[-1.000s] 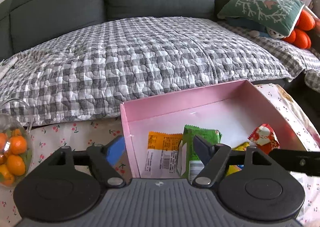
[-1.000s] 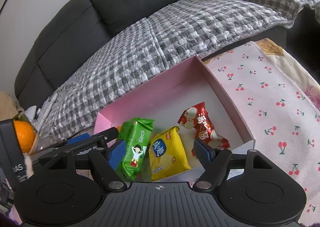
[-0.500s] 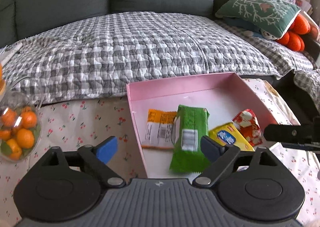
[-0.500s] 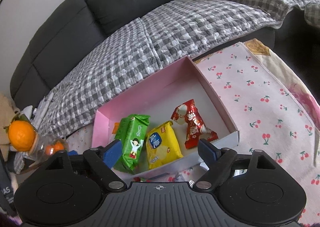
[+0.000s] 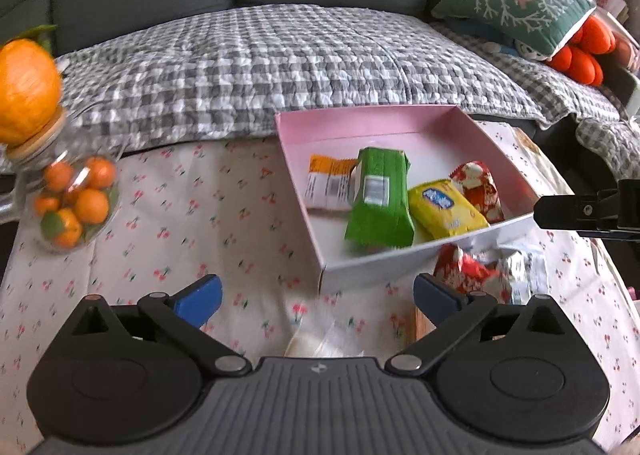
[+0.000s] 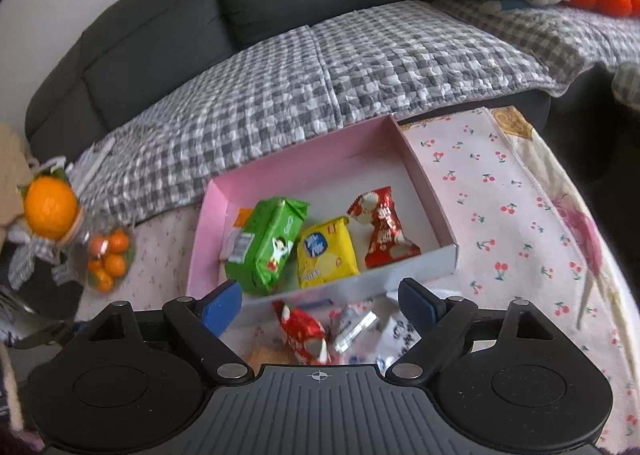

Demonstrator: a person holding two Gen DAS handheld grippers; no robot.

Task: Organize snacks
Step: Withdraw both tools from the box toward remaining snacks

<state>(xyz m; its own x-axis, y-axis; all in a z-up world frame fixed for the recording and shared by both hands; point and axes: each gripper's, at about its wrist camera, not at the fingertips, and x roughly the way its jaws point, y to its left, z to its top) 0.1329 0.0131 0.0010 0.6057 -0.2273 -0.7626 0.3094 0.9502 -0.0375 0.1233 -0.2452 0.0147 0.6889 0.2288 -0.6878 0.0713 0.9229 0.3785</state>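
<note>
A pink box [image 5: 400,119] on the cherry-print cloth holds a green pack [image 5: 380,199], a yellow pack [image 5: 446,207], a red wrapper [image 5: 476,185] and an orange pack [image 5: 326,183]. My left gripper [image 5: 318,295] hangs in front of the box's near wall, its jaws opening with nothing between them. My right gripper [image 6: 320,301] is also drawn back from the box [image 6: 304,151], and its jaws are opening. Below it on the cloth lie a loose red wrapper [image 6: 304,331] and a silver packet [image 6: 354,325], untouched by the pads.
A glass jar of small oranges [image 5: 76,199] with an orange-shaped lid [image 5: 24,95] stands left of the box. Behind the table is a dark sofa with a checked quilt [image 5: 280,67] and a green pillow [image 5: 516,3]. A clear packet [image 5: 320,339] lies under the left gripper.
Both grippers have pulled back from the box and their jaws have widened. The green pack now lies flat in the box. Loose snacks in front of the box have come into view.
</note>
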